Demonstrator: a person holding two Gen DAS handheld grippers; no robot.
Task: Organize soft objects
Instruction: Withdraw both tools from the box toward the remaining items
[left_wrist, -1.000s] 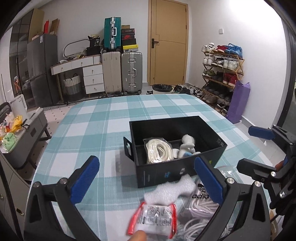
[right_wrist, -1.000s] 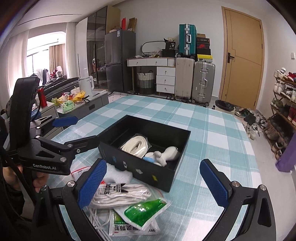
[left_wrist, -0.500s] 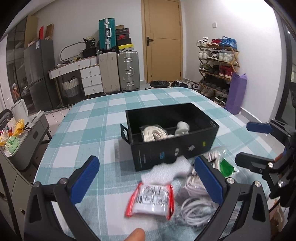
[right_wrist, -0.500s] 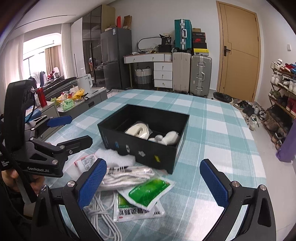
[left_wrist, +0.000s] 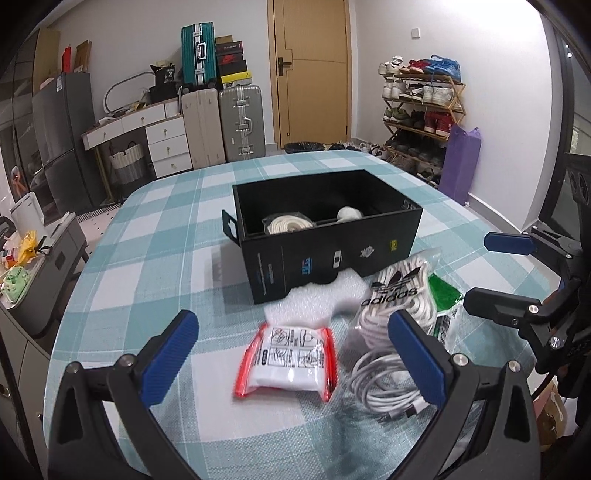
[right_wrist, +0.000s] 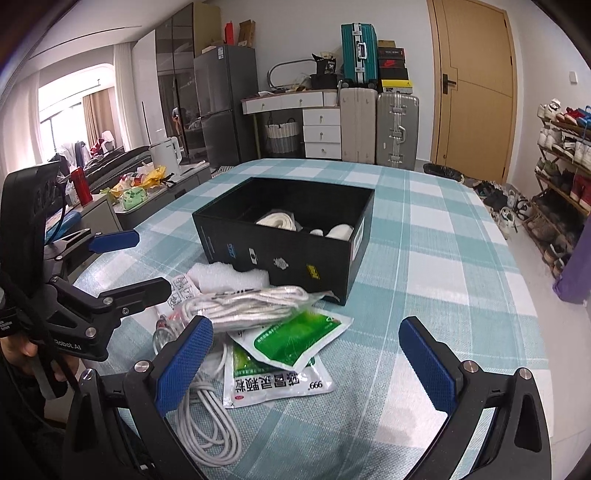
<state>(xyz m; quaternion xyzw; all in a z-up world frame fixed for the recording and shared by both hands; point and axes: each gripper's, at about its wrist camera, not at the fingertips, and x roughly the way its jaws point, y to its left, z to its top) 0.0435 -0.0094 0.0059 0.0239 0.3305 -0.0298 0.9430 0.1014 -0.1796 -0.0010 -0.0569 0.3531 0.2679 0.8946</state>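
Lying flat, red-edged clear pouch (left_wrist: 286, 360), white wad inside

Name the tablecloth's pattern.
Teal-and-white checked tablecloth; clearest in the right wrist view.

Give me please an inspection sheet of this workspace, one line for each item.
Surface: table with teal checked cloth.
Job's things: open black box holds a white rope coil and another white item; in front of it lie a foam piece, a red-edged pouch, bagged Adidas laces and two green sachets.
Clutter: nothing seen beyond these.
Grippers: left gripper open, above the pouch; right gripper open, above the sachets; both hold nothing.
Cables: white cable, coiled loosely beside the pouch.
Surroundings: suitcases, shoe rack, door.
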